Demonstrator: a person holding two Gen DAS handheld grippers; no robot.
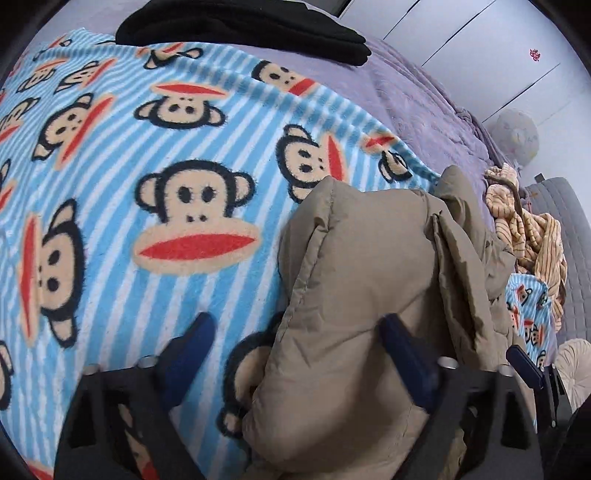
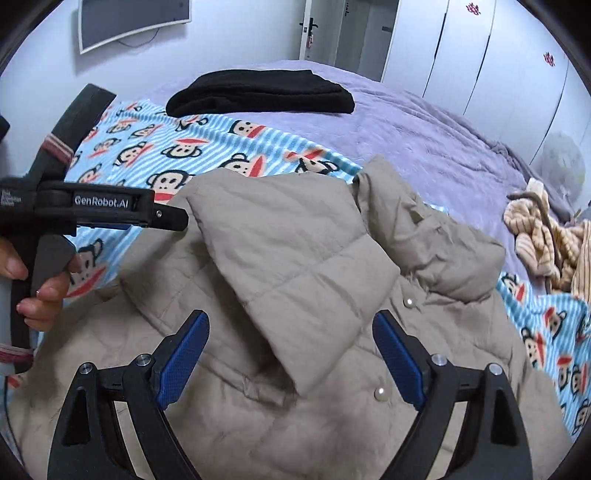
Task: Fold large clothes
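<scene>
Right gripper (image 2: 291,354): jaws wide apart, nothing pinched, hanging just above the beige padded jacket (image 2: 295,295) w/ its pearl snap buttons (image 2: 379,394). Left gripper (image 1: 299,350): jaws apart too, a fold of jacket (image 1: 351,295) bulging up between them, right finger (image 1: 406,354) against the cloth, left one clear of it; no real pinch. In the right-wrist view a person's hand (image 2: 40,291) holds that left gripper at the jacket's left edge. Jacket lies bunched on the monkey-print blanket (image 1: 147,184), near side of the bed. Right of it, a striped tan garment (image 2: 546,236) in a heap. Farther back, folded black clothes (image 2: 258,92) on the purple bedspread (image 2: 424,140). Beyond: white wardrobe doors (image 2: 480,55), wall screen (image 2: 133,22) far left.
</scene>
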